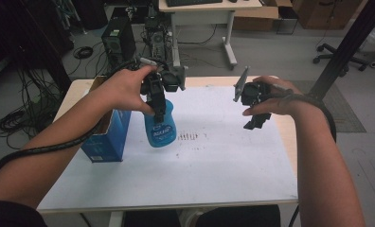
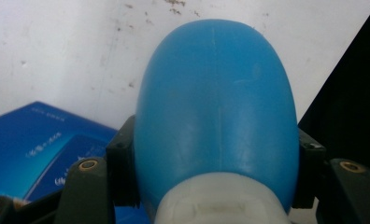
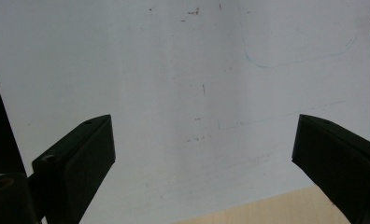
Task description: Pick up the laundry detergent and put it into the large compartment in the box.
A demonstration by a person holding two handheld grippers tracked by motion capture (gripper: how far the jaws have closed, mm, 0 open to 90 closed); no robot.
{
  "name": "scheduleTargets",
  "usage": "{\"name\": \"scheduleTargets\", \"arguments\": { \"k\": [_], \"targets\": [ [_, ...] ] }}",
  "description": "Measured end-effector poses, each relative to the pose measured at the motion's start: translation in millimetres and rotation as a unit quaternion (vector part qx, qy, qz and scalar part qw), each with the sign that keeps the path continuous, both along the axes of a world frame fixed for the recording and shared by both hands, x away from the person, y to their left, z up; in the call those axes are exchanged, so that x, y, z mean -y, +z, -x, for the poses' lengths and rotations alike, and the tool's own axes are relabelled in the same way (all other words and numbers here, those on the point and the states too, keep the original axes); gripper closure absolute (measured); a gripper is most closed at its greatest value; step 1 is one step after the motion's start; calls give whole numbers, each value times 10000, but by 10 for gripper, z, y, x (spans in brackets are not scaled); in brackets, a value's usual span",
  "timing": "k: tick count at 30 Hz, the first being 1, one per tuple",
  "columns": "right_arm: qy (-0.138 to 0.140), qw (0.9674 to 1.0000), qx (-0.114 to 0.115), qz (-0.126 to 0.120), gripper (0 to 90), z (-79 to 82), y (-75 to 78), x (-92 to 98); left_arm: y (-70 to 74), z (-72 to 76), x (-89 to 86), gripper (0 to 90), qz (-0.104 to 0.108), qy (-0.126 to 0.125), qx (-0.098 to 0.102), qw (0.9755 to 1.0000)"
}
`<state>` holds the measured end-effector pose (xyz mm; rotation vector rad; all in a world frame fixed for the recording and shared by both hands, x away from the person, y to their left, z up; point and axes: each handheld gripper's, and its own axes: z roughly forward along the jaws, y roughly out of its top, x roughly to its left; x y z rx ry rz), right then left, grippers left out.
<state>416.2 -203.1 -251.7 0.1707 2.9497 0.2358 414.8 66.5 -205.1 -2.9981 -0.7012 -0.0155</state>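
A blue plastic bottle with a white label hangs above the white table top, held near its top by my left gripper. In the left gripper view the blue bottle bulges between the two black jaws, which press on both of its sides, with its white collar at the bottom. My right gripper hovers over the right half of the table, open and holding nothing. The right gripper view has its fingertips set wide apart over the bare white sheet.
A blue cardboard box stands at the table's left edge, just left of the bottle. The white sheet has small dark marks near its middle. Beyond the table are a computer tower, cables and a desk.
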Motion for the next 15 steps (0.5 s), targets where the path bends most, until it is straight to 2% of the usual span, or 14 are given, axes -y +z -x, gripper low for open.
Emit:
{"name": "scheduleTargets", "arguments": {
  "k": [2,3,4,5,6,7,8,9,10,11,12,13,15],
  "targets": [
    [12,10000,-9,7,58,-1,3,4,32,6,-11,375,5,98,47,9999],
    [-5,10000,-2,30,58,3,7,7,103,17,-43,374,50,370,126,9992],
    [18,10000,6,-6,58,-1,3,12,141,18,-63,375,74,496,163,9986],
    [18,10000,6,-6,58,-1,3,12,141,18,-63,374,74,496,163,9986],
    [29,10000,-3,-8,59,-4,5,21,221,11,-111,374,129,783,189,9967],
    [17,10000,4,-15,59,-5,3,27,221,11,-111,375,129,783,189,9967],
    [6,10000,7,12,58,-7,5,31,311,4,-159,375,116,1013,175,9946],
    [6,10000,7,12,58,-7,5,31,311,4,-159,375,116,1013,175,9946],
    [13,10000,17,9,59,-10,4,34,375,3,-194,375,143,1147,184,9931],
    [22,10000,12,40,58,-16,11,35,474,5,-245,375,151,1341,208,9906],
    [22,10000,12,40,58,-16,11,35,474,5,-245,375,151,1341,208,9906],
    [18,10000,30,16,58,-16,9,28,552,16,-285,375,191,1533,282,9876],
    [33,10000,28,10,59,-21,3,16,632,27,-327,375,185,1700,346,9847]
  ]
}}
